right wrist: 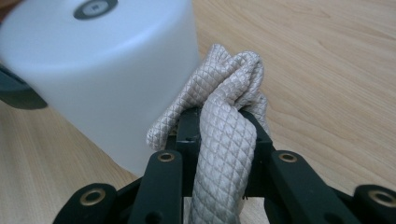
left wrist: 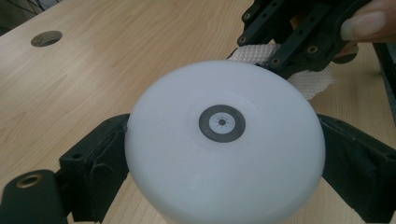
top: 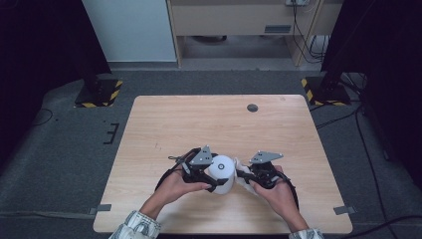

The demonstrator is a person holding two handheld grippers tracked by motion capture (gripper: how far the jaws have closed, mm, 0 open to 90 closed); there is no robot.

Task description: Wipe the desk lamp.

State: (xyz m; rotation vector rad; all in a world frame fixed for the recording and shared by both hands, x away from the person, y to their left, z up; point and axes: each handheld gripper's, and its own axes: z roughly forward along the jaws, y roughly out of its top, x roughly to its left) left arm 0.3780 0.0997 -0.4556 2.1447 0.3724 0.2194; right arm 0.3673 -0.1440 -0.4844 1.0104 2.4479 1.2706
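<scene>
Left tool (top: 213, 175) clamps the smooth white plastic cylinder (top: 222, 173) above the pale wooden tabletop (top: 209, 119); right tool (top: 245, 175) pinches a bunched quilted white cloth (right wrist: 224, 135) pressed against the cylinder's side.

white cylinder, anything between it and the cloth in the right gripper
Nothing visible. The left gripper clamps the white cylinder by its sides, and the right gripper, shut on the quilted cloth, holds it right at the cylinder's side wall, with only bare table around.
</scene>
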